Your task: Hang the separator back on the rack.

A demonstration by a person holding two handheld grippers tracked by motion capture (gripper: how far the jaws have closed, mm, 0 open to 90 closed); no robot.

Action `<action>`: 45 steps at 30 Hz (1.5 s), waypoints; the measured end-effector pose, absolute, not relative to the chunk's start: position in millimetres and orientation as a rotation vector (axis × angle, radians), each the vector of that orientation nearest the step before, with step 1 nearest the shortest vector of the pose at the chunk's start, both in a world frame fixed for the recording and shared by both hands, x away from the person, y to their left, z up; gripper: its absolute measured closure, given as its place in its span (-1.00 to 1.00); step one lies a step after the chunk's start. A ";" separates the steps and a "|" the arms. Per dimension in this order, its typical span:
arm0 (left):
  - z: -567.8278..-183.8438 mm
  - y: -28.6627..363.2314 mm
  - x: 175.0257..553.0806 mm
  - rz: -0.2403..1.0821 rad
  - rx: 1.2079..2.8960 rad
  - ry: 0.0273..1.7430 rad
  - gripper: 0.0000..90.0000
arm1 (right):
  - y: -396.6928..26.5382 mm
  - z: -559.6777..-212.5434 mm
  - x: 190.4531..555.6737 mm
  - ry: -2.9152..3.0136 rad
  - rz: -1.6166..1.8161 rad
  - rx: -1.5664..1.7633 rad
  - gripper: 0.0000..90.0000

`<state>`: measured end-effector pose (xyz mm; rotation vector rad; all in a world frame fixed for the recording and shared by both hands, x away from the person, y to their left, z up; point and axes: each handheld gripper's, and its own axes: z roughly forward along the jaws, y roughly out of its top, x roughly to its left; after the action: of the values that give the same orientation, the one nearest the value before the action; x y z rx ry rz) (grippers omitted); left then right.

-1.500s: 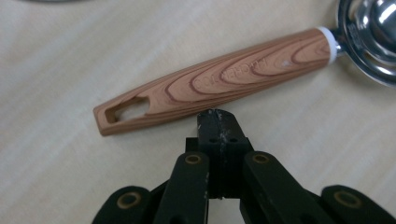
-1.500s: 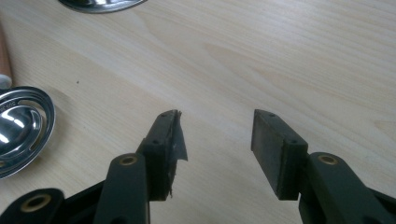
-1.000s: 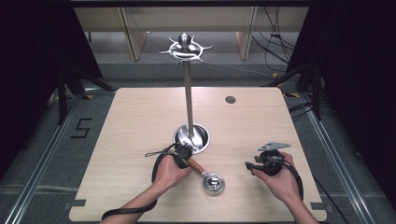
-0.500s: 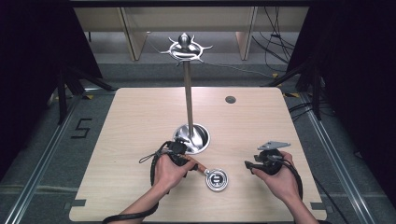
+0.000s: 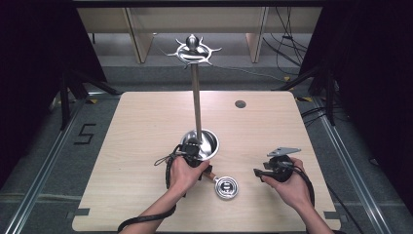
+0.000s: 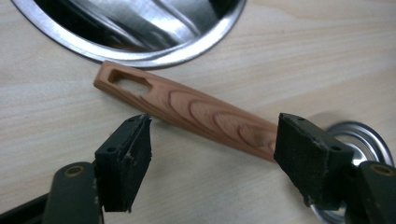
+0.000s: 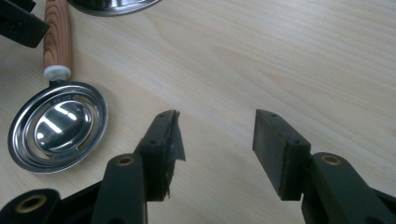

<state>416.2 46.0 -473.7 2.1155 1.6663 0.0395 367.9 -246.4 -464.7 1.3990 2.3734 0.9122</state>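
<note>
A steel egg separator [image 5: 226, 187] with a wooden handle [image 6: 187, 105] lies flat on the table, its handle end next to the round base [image 5: 207, 145] of a tall hook stand [image 5: 196, 102]. My left gripper [image 6: 212, 140] hovers over the handle. Its jaws have just been opening and now stand wide on either side of the handle, with the pads clear of it. In the high view the left gripper [image 5: 197, 158] sits at the base's near edge. My right gripper [image 5: 256, 171] is open and holds nothing, to the right of the separator's bowl [image 7: 58, 126].
The stand's crown of hooks [image 5: 193, 48] rises above the table's far half. A small dark disc [image 5: 240, 104] is set in the tabletop at the far right. Bare wood [image 7: 280, 60] lies ahead of the right gripper. Dark floor and cables surround the table.
My left gripper's jaws went from shut on the wooden handle to wide open. The hand drew back slightly toward the stand's base. The separator stays on the table and the right hand has not moved.
</note>
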 end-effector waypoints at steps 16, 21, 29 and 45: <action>-478.4 36.5 425.2 0.077 2.154 1.724 -0.62 | -241.6 -467.3 368.5 2.369 0.917 1.419 0.10; -478.9 35.4 429.1 0.044 2.147 1.766 -0.64 | -242.2 -466.5 369.2 2.392 0.879 1.414 0.10; -484.8 34.7 434.7 0.068 2.182 1.803 -0.62 | -241.2 -468.1 369.8 2.405 0.869 1.410 0.09; -479.1 45.1 417.5 0.142 2.434 1.578 0.39 | -240.5 -469.0 369.6 2.408 0.869 1.409 0.09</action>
<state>417.5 45.1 -479.1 2.4344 1.5777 0.1423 369.6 -240.5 -469.0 1.4093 2.4077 0.8685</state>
